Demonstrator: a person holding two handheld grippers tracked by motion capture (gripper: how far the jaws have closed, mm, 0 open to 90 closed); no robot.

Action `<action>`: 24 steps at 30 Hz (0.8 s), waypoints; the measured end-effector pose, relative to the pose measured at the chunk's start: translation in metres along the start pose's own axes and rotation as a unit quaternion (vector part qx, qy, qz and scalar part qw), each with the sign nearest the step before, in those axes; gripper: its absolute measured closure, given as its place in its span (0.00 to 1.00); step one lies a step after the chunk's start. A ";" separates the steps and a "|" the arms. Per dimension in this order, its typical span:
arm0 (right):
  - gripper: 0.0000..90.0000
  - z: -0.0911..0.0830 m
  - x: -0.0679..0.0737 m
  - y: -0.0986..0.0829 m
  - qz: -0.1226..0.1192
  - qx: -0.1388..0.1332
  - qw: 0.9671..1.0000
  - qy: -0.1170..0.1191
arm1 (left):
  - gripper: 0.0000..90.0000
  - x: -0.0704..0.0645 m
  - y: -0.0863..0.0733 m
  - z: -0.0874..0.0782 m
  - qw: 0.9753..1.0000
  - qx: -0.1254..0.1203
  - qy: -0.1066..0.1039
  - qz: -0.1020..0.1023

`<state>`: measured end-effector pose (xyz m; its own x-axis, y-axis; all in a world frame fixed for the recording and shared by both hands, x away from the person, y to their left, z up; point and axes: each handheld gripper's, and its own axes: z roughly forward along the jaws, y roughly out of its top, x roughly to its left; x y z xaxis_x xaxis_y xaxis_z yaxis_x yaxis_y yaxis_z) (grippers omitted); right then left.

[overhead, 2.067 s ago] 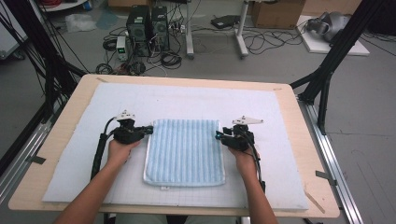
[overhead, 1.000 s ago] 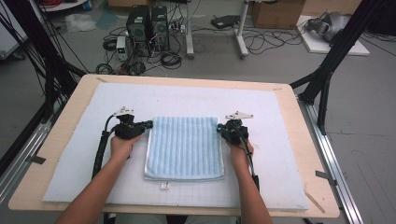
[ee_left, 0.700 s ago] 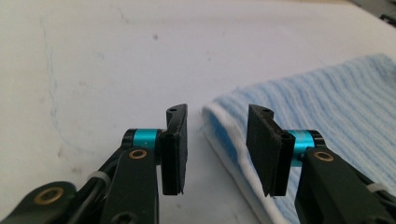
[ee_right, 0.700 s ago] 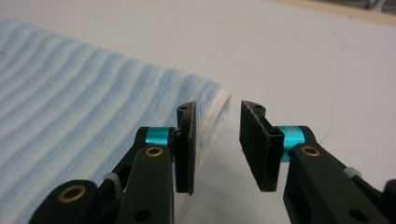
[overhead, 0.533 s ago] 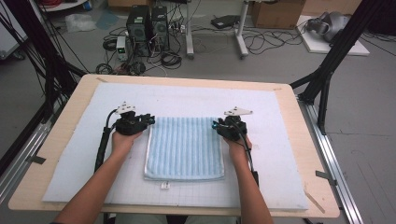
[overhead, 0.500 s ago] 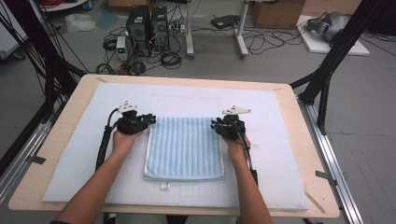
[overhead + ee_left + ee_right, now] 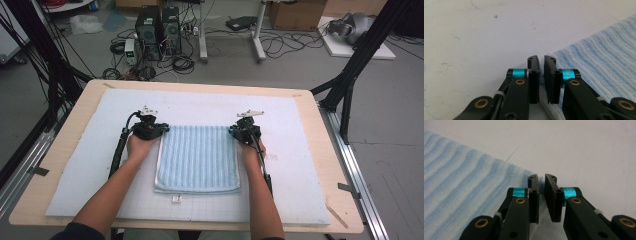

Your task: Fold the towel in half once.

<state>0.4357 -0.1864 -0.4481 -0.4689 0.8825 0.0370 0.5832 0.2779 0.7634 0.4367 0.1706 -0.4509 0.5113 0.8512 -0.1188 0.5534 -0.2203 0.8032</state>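
A light blue ribbed towel point(image 7: 197, 157) lies folded flat on the white mat point(image 7: 200, 102). My left gripper point(image 7: 159, 131) sits at the towel's far left corner and my right gripper point(image 7: 239, 131) at its far right corner. In the left gripper view the jaws point(image 7: 541, 58) stand almost together, with a thin strip of towel point(image 7: 599, 55) fabric in the narrow gap. The right gripper view shows the same: jaws point(image 7: 541, 178) pinched at the corner of the towel point(image 7: 461, 185), which spreads off to the left.
The mat covers most of a wooden table point(image 7: 330, 165). A small white tag point(image 7: 176, 199) lies just below the towel's near edge. Black frame posts point(image 7: 350, 75) flank the table, and computers and cables point(image 7: 155, 25) stand on the floor beyond it.
Both grippers have slid forward along the towel's sides, from about its middle to its two far corners. The towel itself has stayed flat.
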 end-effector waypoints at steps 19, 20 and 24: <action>0.22 -0.082 -0.003 -0.014 -0.024 -0.079 0.996 0.033 | 0.25 0.011 -0.017 -0.076 0.985 -0.143 -0.092 -0.021; 0.20 -0.084 -0.002 -0.016 -0.030 -0.076 0.996 0.029 | 0.20 0.010 -0.019 -0.078 0.985 -0.148 -0.092 -0.021; 0.14 -0.092 0.003 -0.026 -0.040 -0.081 0.995 0.040 | 0.19 0.013 -0.023 -0.085 0.984 -0.154 -0.093 -0.015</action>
<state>0.3581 -0.2258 -0.4090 -0.5650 0.8249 0.0176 0.4306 0.2766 0.8591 0.3744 0.2271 -0.4210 0.6258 0.7462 -0.2269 0.3594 -0.0176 0.9330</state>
